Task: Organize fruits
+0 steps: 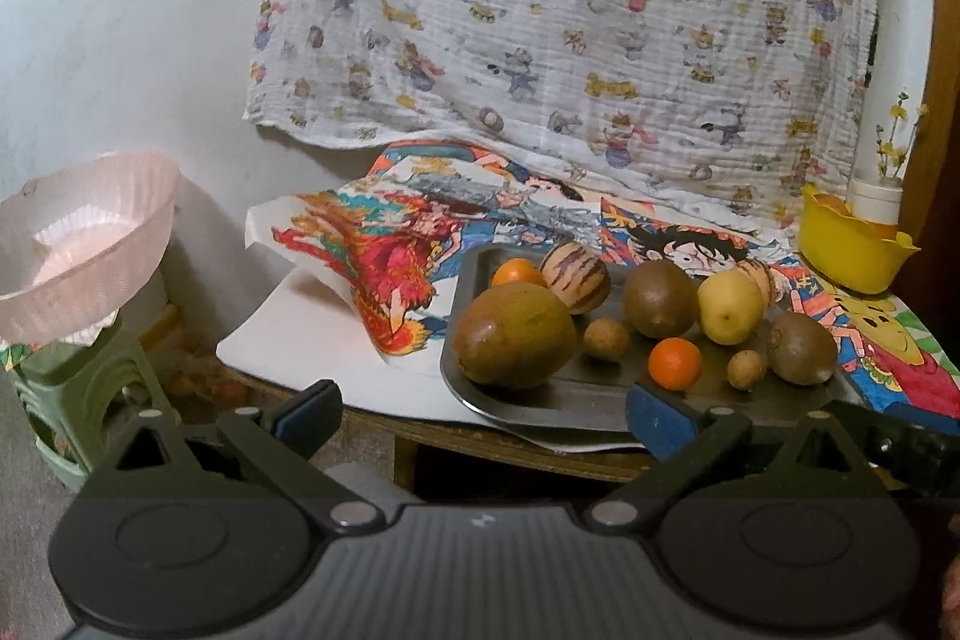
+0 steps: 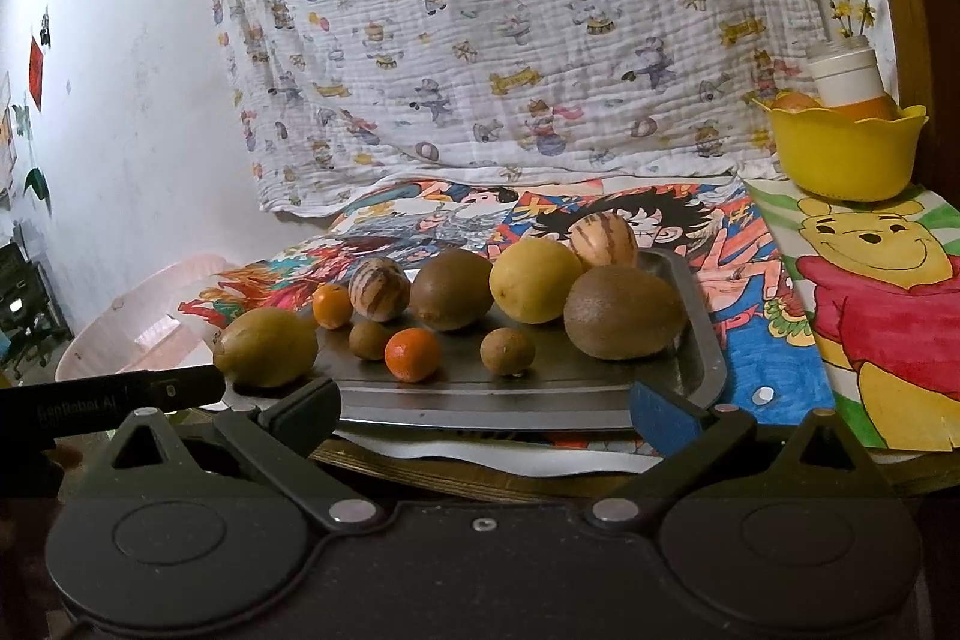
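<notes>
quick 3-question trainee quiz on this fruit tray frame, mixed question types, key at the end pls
1. True or false: both grippers, left gripper and right gripper, are open and hold nothing.
2. How many small orange citrus fruits lie on the metal tray? A) one B) two C) four
3. Fill in: the yellow bowl stands on the ____ drawing.

Key:
1. True. The fingers are spread and all fruit sits on the tray.
2. B: one at the front, one at the back left.
3. Winnie-the-Pooh.
</notes>
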### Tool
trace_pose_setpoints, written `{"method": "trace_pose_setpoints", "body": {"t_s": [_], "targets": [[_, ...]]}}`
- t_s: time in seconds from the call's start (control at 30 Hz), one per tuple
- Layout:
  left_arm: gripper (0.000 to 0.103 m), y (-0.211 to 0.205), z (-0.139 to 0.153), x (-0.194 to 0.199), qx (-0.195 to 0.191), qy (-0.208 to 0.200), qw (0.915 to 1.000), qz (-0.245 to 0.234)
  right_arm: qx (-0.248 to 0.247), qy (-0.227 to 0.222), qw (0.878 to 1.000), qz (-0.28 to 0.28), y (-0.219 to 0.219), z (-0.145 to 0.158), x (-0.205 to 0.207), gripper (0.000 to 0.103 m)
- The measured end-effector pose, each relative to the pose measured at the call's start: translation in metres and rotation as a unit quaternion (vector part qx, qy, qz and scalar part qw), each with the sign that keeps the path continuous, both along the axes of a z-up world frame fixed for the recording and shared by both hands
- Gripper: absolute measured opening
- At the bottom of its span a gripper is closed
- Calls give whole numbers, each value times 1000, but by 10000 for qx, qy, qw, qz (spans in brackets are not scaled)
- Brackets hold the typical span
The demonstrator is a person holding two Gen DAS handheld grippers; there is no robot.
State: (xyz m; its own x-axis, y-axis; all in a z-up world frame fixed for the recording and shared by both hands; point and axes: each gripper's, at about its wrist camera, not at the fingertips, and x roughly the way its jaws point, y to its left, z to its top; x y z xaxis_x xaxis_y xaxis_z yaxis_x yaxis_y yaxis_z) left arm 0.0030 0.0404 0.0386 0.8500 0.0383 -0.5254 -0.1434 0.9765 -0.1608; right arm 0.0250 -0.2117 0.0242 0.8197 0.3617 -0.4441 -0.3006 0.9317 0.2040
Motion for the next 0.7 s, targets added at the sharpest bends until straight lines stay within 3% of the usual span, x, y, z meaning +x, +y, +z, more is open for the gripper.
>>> {"method": "trace_pose_setpoints", "body": {"t_s": [0.7], "targets": [[102,-3,-3,2,110,85,9999,-71,-28,26,10000,29,4,0,-3,102]]}}
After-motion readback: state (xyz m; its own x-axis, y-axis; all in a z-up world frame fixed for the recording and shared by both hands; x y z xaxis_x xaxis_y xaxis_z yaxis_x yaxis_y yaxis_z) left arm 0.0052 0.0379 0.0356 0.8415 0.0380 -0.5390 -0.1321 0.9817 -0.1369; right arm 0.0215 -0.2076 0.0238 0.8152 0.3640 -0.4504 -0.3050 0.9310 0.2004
